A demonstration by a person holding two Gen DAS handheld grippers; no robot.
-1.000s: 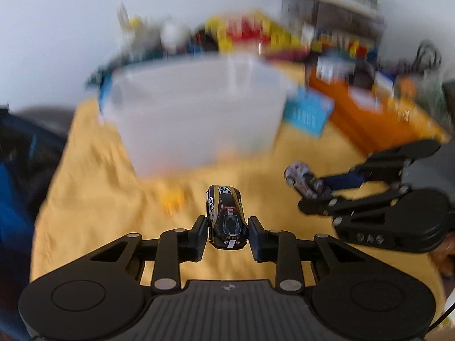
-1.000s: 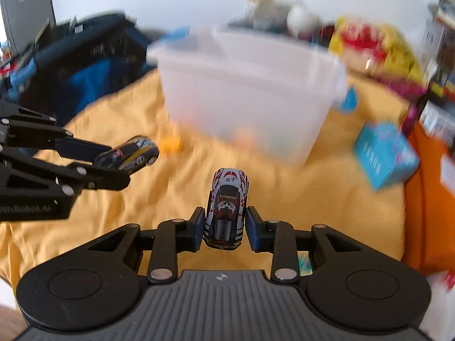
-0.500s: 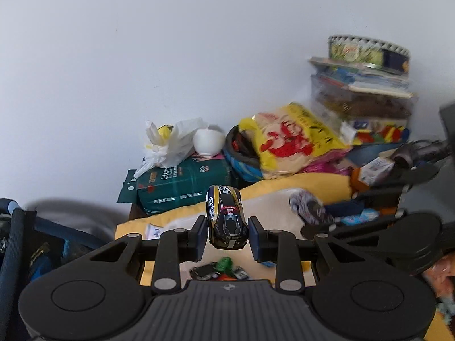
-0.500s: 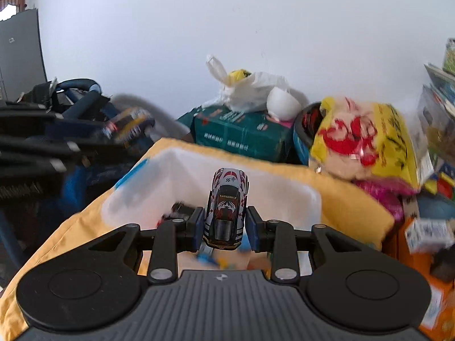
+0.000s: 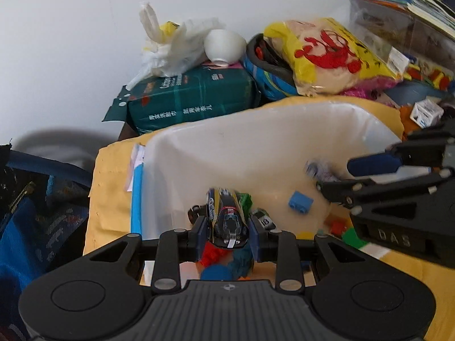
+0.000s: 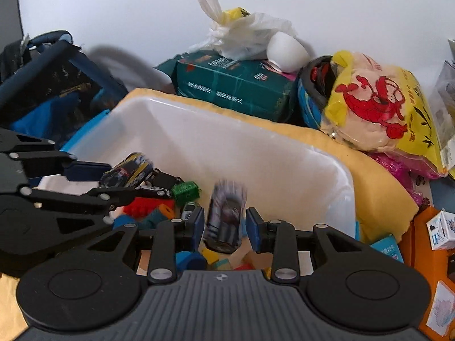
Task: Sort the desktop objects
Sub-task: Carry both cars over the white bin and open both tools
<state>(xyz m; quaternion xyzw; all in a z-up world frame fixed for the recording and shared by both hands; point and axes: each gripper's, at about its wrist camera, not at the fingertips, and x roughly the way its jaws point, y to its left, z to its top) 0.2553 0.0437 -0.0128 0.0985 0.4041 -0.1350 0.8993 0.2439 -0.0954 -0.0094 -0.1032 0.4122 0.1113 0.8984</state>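
Both grippers are over the translucent white plastic bin (image 6: 284, 153). The left gripper (image 5: 227, 228) grips the black-and-yellow toy car (image 5: 226, 218); the right gripper (image 6: 224, 226), jaws opening, frees the blurred silver-and-red toy car (image 6: 224, 216). Risk: it may bounce off the piled toys.

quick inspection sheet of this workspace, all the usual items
surface: yellow cloth under a clear bin
job's things: black car in left claw; white car blurred between right claw's opening jaws; blocks and cars in bin
clutter: green box, white bag, bowl, yellow bag
claws: both over bin
cables: nothing seen
surroundings: white wall
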